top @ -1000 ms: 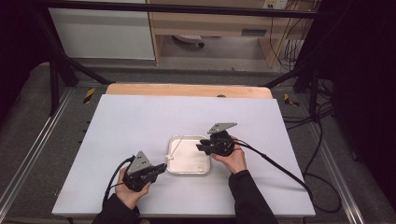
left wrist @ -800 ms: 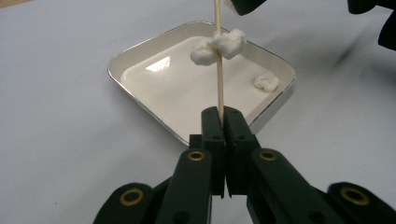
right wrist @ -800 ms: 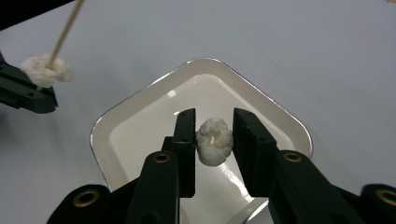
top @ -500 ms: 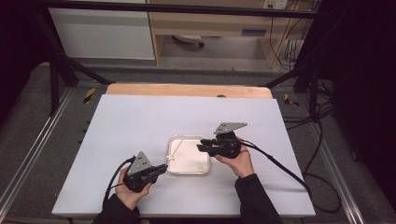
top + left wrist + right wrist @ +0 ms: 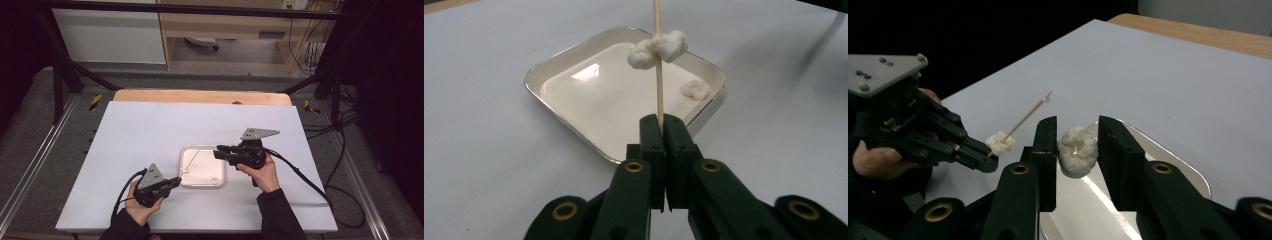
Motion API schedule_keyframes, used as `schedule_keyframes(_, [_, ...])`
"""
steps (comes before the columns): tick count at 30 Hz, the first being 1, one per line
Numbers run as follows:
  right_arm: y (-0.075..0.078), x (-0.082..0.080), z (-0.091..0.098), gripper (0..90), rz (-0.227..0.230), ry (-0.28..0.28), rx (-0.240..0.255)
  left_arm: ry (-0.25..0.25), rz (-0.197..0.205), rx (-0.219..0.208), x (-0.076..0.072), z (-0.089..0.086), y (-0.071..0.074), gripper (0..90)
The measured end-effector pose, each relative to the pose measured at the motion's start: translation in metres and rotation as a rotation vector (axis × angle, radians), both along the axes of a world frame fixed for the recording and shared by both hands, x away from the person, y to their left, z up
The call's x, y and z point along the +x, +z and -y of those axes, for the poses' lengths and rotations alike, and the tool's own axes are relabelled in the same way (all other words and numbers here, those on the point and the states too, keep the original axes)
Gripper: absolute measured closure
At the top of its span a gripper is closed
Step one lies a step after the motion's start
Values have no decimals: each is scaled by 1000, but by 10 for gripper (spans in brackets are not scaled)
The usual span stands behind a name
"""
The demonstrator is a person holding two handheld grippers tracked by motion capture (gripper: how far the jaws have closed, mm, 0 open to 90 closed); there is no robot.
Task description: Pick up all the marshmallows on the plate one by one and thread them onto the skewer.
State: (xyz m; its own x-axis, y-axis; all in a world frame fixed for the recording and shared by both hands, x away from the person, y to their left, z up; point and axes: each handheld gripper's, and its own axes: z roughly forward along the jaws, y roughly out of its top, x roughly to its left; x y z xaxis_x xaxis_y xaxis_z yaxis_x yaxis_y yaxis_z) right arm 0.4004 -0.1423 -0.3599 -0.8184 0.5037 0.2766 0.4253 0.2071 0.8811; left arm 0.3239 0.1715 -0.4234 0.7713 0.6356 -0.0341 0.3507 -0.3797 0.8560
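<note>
Marshmallow pieces (image 5: pixel 658 48) sit threaded on a thin wooden skewer (image 5: pixel 657 75) clamped in the left gripper (image 5: pixel 663 131), above the white tray (image 5: pixel 574 55) near the bench's (image 5: pixel 150 130) front edge. The right gripper view shows another lumpy white piece (image 5: pixel 1077 151) pinched in the right gripper (image 5: pixel 1077 150).

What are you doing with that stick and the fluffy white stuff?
A person holds tongs in each hand over a white tray. The left tongs are shut on a thin wooden skewer, which already has one fluffy white piece threaded on it. The right tongs hold a second fluffy white piece between their jaws, near the skewer's tip. Another small piece lies in the tray.
</note>
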Motion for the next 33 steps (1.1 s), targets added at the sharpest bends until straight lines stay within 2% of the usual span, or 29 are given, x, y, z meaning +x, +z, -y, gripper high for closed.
schedule_keyframes(4, [3, 0, 1, 706, -10, 8, 50, -11, 6, -6, -1, 1, 0, 883])
schedule_keyframes(9, [6, 2, -3, 704, -13, 19, 73, -25, 9, -2, -2, 4, 0, 883])
schedule_keyframes(17, [6, 9, -11, 698, -49, 37, 122, -35, 12, -2, -3, 5, 0, 883])
schedule_keyframes(25, [3, 13, -14, 694, -77, 42, 138, -46, 16, -1, -4, 6, 1, 883])
schedule_keyframes(33, [1, 14, -15, 694, -84, 54, 143, -61, 22, 1, -4, 7, 1, 883])
